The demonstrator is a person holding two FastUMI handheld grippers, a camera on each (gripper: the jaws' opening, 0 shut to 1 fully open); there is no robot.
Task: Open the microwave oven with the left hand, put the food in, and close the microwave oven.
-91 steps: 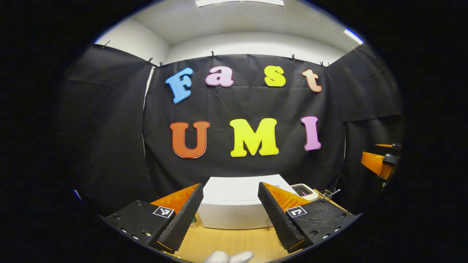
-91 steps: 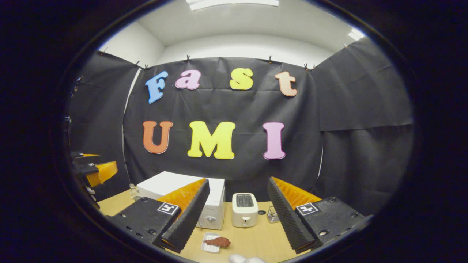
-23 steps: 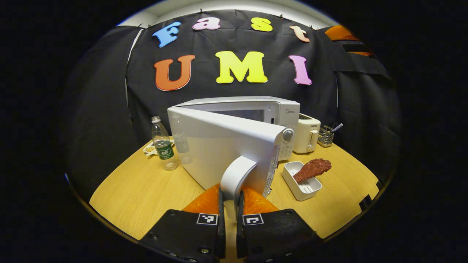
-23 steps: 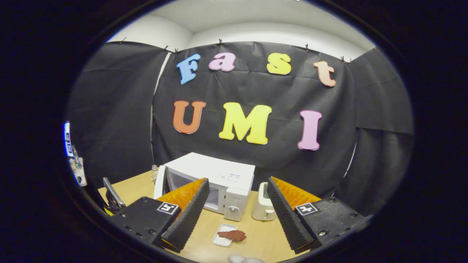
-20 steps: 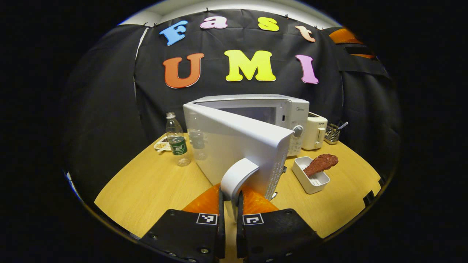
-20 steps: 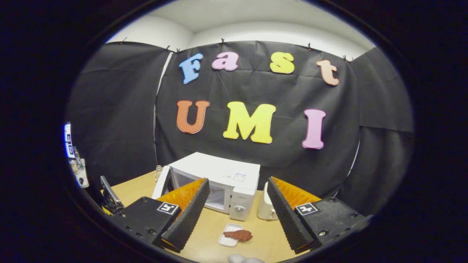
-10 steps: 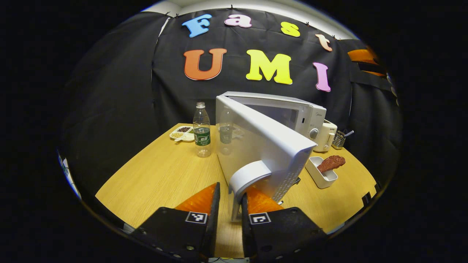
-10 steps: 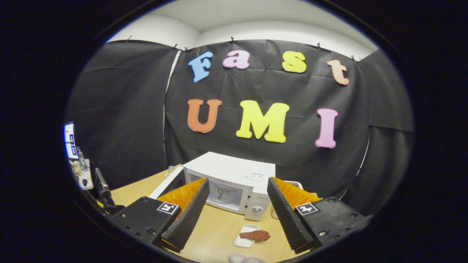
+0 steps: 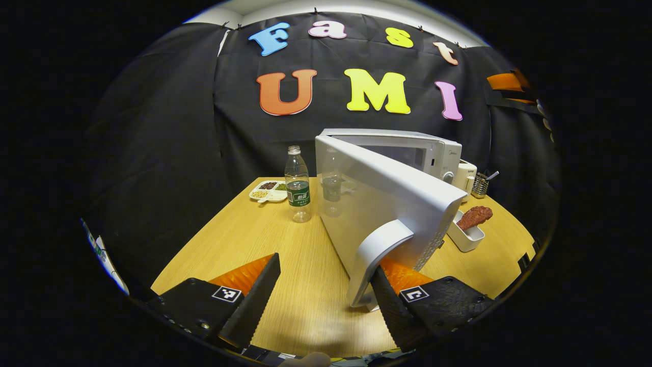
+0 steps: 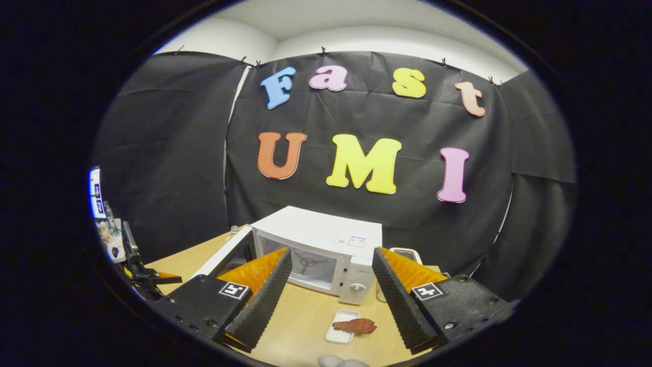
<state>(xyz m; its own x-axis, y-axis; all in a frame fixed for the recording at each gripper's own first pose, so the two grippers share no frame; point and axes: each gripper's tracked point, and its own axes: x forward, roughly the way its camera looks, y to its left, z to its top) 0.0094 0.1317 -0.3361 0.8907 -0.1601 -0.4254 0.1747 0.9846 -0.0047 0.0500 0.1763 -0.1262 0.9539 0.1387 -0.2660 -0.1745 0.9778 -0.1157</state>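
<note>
My left gripper (image 9: 323,298) is spread wide over the wooden table (image 9: 239,239), with nothing between its fingers. The door handle (image 9: 379,255) of the microwave (image 9: 407,150) sits just beside my right-hand finger; I cannot tell whether it touches. The door (image 9: 377,199) is swung well out from the microwave's front, toward me.

My right gripper (image 10: 328,293) is also spread wide and empty, held above the table. Between its fingers I see the microwave (image 10: 326,242) with its door (image 10: 224,257) open to the left and the inside bare.

The food (image 10: 355,325), a brown drumstick-like piece, lies across a small white tray (image 10: 338,334) on the table in front of the microwave's control panel, toward the near edge. In the left gripper view the food (image 9: 473,216) and tray (image 9: 466,237) sit beyond the door, near the table's right edge.

A water bottle (image 9: 298,186) stands left of the door, and a divided dish (image 9: 267,191) of grains lies near the far edge. A toaster (image 9: 466,173) and a wire holder (image 9: 481,183) stand to the right of the microwave.
</note>
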